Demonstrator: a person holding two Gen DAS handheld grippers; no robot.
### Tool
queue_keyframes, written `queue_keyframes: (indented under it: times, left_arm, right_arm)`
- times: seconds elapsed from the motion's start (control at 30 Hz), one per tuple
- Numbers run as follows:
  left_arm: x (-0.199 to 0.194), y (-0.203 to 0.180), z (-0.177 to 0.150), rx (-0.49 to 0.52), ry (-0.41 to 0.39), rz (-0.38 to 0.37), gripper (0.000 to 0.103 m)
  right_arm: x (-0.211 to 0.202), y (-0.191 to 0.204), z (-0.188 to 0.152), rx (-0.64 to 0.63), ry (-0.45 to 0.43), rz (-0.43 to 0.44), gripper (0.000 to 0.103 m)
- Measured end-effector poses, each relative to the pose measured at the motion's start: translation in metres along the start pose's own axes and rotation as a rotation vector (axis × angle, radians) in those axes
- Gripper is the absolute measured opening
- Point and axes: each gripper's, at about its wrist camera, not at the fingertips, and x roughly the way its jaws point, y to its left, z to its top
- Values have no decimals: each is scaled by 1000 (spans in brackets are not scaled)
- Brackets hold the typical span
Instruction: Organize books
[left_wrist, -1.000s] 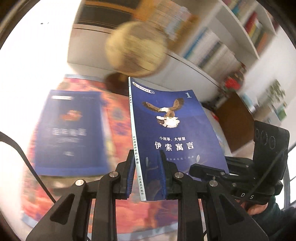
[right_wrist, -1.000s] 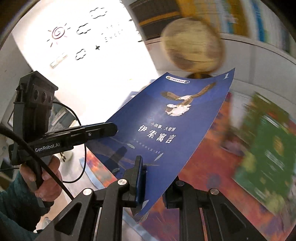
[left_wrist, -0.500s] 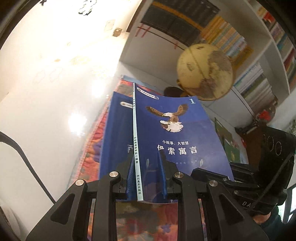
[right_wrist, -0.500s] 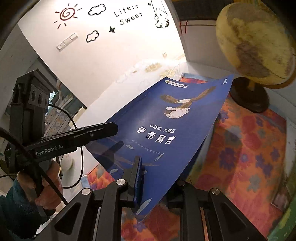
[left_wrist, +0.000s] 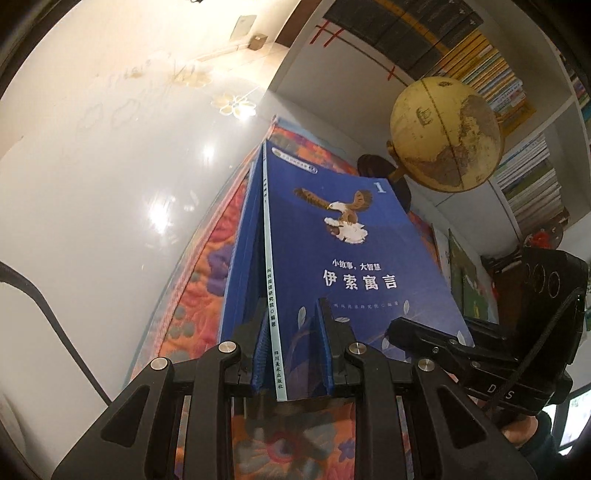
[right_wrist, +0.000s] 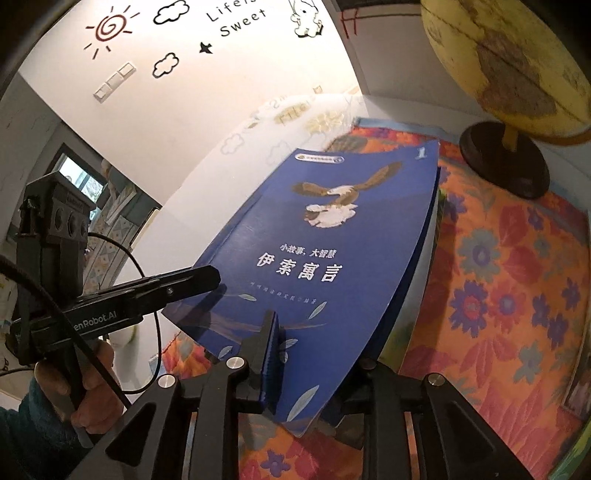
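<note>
A blue eagle-cover book (left_wrist: 351, 258) marked 1 is held by both grippers. My left gripper (left_wrist: 291, 354) is shut on its near edge by the spine. My right gripper (right_wrist: 314, 362) is shut on its near corner; the book (right_wrist: 325, 258) tilts low over a flowered cloth. A second dark blue book (left_wrist: 243, 251) lies directly under it on the cloth, mostly hidden. The right gripper's body (left_wrist: 509, 354) shows at the right of the left wrist view, and the left gripper's body (right_wrist: 110, 306) at the left of the right wrist view.
A yellow globe (left_wrist: 445, 133) on a dark stand (right_wrist: 506, 162) stands at the back of the flowered cloth (right_wrist: 509, 295). A green book (left_wrist: 465, 280) lies to the right. Bookshelves (left_wrist: 528, 184) rise behind. A glossy white tabletop (left_wrist: 92, 206) lies to the left.
Both grippers have carried the eagle book leftward and down, until it sits over the dark blue book. The grip on it is unchanged.
</note>
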Motion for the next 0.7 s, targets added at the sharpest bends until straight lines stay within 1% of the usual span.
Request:
queue_keyframes:
  times: [0.03,0.07,0.13,0.17,0.23,0.27,0.3,0.4,0.5,0.53,0.6,0.63,0.7]
  left_arm:
    - [1,0,-2,-5,8,17,20]
    - [2,1,-2,-10,12,27,24]
    - [0,3,-3,-23,9,67,25]
    - [-1,3,-3,-21,4,84,25]
    - [-4,3,-3,-21,-3,122,29]
    - [-7,2,-4,-17,-6,125,29]
    - [-9,1,-4,-15,-10,124,29]
    - [-18,-12,-7,17,-34,124,29]
    - [-23,-36,-11,93,-41,117,30]
    - [-23,-46,-12,118,-42,112,33]
    - [-24,-67,-17,172,-39,84,35]
    - [-23,-78,-20,199,-32,67,37]
    - [-21,-106,-31,260,-9,16,38]
  right_arm:
    - [4,-3,1,15,18,1,27]
    - [9,-3,0,31,43,0,31]
    - [17,-7,-2,67,90,-13,35]
    - [19,-10,-4,88,113,-6,37]
    - [16,-11,-10,117,102,5,43]
    - [13,-12,-14,130,101,4,51]
    - [8,-12,-19,141,96,-4,56]
    - [-4,-17,-40,168,85,-45,57]
    - [-25,-28,-69,239,54,-84,57]
    - [-34,-32,-78,268,37,-100,57]
    - [-54,-35,-97,311,-3,-147,57]
    - [-68,-37,-108,331,-30,-193,57]
    - [-89,-37,-125,355,-57,-263,57]
